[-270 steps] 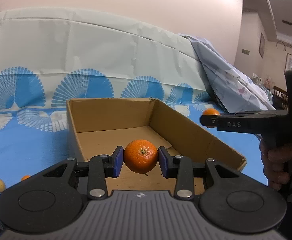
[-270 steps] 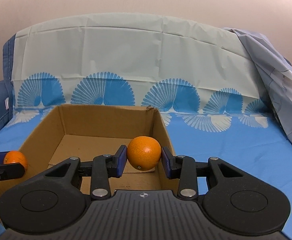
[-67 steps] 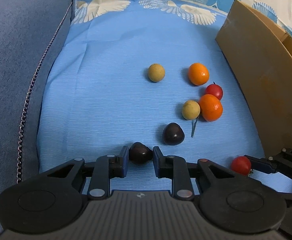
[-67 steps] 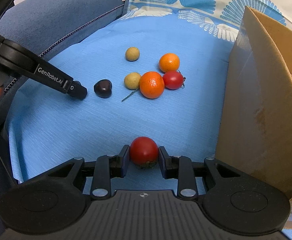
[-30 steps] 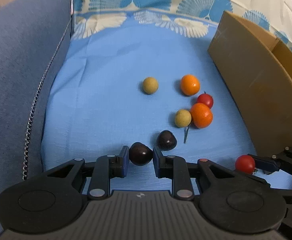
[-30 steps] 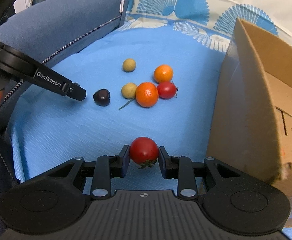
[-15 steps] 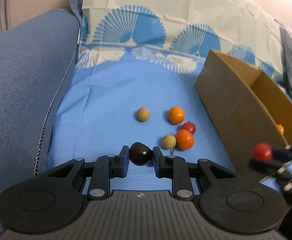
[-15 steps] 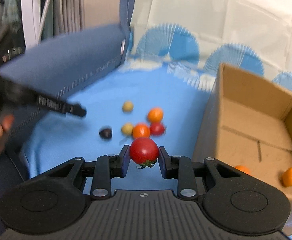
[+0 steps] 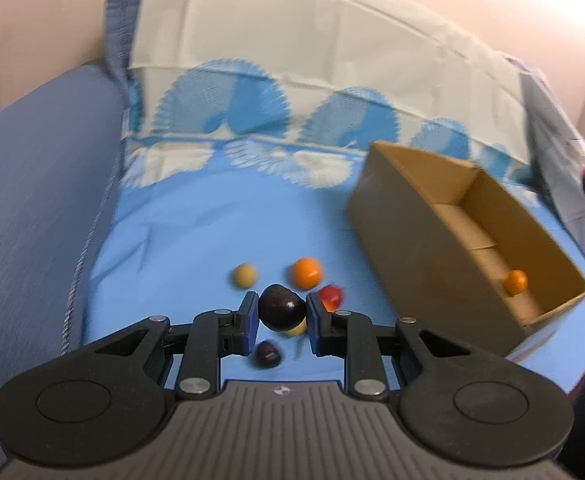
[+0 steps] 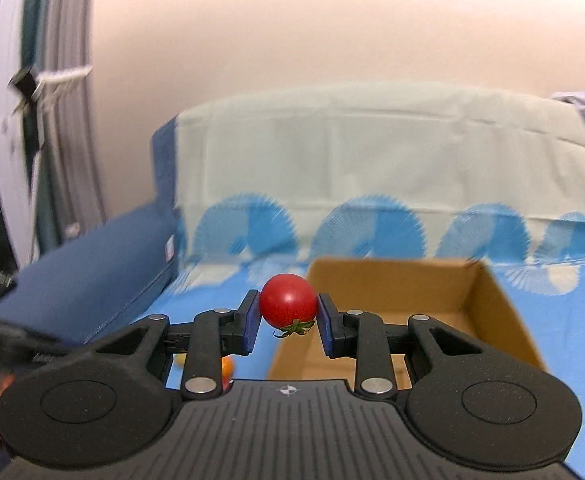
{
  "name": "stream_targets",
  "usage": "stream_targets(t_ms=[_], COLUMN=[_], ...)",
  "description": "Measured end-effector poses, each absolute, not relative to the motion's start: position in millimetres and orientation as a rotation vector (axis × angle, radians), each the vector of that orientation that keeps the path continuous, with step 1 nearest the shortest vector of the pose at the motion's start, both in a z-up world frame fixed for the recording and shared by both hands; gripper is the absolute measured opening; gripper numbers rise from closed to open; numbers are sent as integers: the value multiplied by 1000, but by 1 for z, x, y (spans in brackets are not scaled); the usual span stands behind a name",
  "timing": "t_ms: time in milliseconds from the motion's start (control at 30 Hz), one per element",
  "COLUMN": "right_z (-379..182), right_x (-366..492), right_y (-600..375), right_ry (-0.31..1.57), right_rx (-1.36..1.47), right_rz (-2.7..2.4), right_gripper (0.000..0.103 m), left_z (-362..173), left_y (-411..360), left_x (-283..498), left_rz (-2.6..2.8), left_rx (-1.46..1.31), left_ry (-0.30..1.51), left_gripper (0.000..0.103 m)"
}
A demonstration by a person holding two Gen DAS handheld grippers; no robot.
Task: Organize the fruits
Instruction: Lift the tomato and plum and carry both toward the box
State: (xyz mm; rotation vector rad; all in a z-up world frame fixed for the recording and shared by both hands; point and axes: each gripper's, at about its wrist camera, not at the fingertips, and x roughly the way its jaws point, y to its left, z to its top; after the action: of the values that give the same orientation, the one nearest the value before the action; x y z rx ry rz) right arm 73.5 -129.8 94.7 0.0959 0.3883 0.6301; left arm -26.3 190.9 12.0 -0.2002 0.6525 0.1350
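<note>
My left gripper clamps dark plum, right gripper clamps tomato, both lifted toward box for dropping in

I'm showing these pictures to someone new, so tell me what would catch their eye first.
First, the two loads held up off the cloth: the right claw is shut on a red tomato, and the left claw on a dark plum. Next, the open cardboard box on the blue cloth, with an orange inside. A loose cluster of fruit lies just left of the box.
</note>
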Motion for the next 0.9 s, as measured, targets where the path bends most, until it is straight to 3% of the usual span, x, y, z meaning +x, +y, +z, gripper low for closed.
stream_targets(t_ms=[433, 900], right_z=[66, 50], right_x=[150, 167], right_y=[-182, -179], right_ry=[404, 417], right_rx=[181, 81], right_rz=[446, 408], right_gripper=[31, 31], left_z=[43, 7], left_y=[113, 23], left_x=[22, 59], left_rz=[-5, -47], left_rx=[-29, 88], left_ry=[600, 450], left_gripper=[28, 28])
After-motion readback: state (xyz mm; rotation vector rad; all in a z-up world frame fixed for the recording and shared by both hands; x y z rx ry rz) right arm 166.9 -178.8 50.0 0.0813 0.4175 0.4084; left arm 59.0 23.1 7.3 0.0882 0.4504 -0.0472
